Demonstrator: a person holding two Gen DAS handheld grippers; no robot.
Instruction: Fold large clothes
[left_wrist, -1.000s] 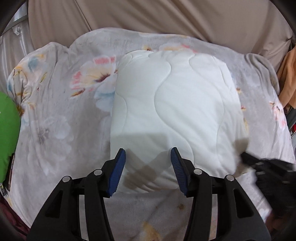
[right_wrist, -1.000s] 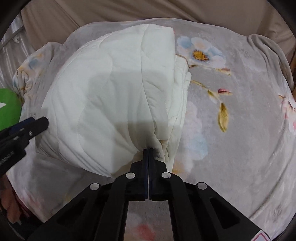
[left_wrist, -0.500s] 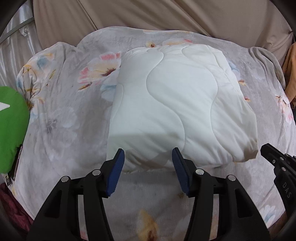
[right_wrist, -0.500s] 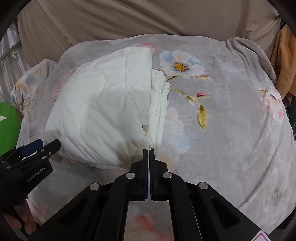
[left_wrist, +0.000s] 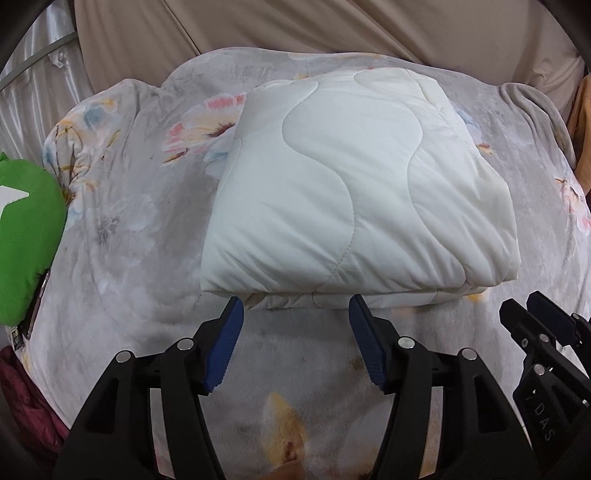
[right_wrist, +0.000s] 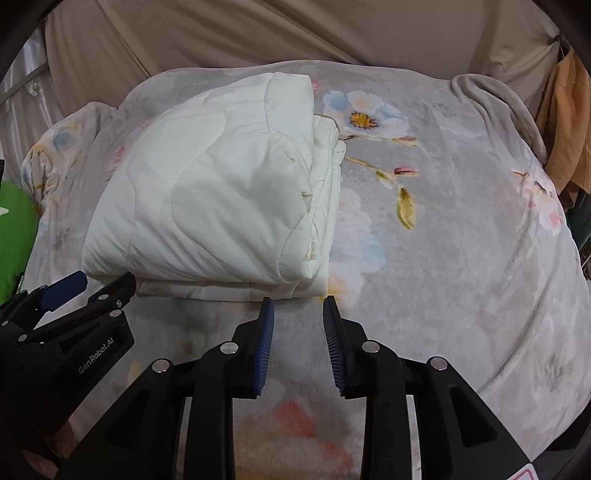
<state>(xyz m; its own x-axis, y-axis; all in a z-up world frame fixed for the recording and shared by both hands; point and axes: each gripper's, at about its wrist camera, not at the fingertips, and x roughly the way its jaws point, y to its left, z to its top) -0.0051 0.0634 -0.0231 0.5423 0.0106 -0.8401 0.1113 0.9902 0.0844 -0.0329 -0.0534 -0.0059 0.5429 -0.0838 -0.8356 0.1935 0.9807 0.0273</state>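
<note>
A white quilted blanket lies folded into a thick rectangle on the grey floral bedspread. It also shows in the right wrist view, with its stacked layers along its right side. My left gripper is open and empty, just in front of the blanket's near edge. My right gripper is open and empty, just in front of the blanket's near right corner. Each gripper shows in the other's view, the right one and the left one.
A green cushion lies at the bed's left edge, with dark red cloth below it. A beige curtain hangs behind the bed. Orange fabric hangs at the far right.
My right gripper was shut on the blanket's near corner; it has opened and let go. Both grippers have drawn back, and the blanket now rests flat.
</note>
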